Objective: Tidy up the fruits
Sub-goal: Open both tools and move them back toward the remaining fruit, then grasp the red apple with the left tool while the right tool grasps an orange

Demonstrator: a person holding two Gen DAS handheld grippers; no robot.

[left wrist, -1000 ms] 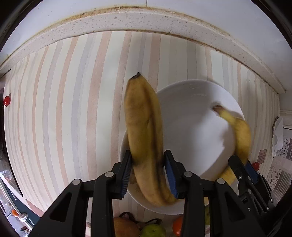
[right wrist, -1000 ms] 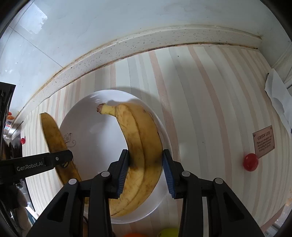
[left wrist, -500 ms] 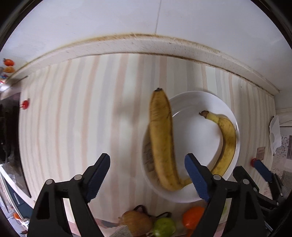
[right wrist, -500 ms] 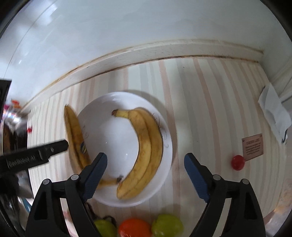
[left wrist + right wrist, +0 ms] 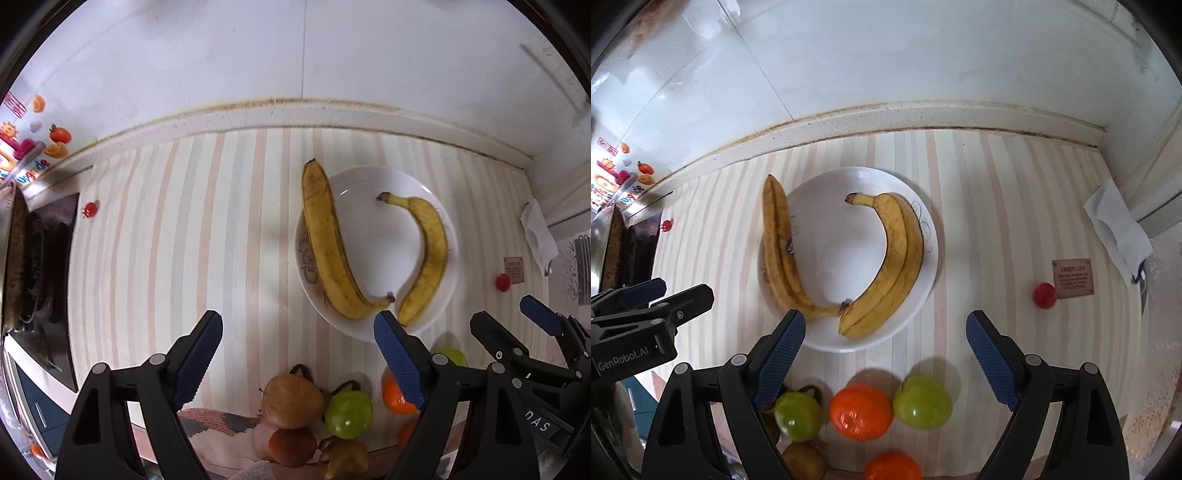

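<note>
White and shallow, the plate (image 5: 849, 339) sits on the striped table (image 5: 166, 240) and carries two bananas: the left banana (image 5: 327, 243) overhangs the plate's left rim, and the right banana (image 5: 890, 264) curves along its right side. Nearer the cameras lie green apples (image 5: 921, 402) and an orange (image 5: 860, 411). Both the left hand-held gripper (image 5: 297, 356) and the right hand-held gripper (image 5: 886, 356) are spread wide and empty, above the table.
</note>
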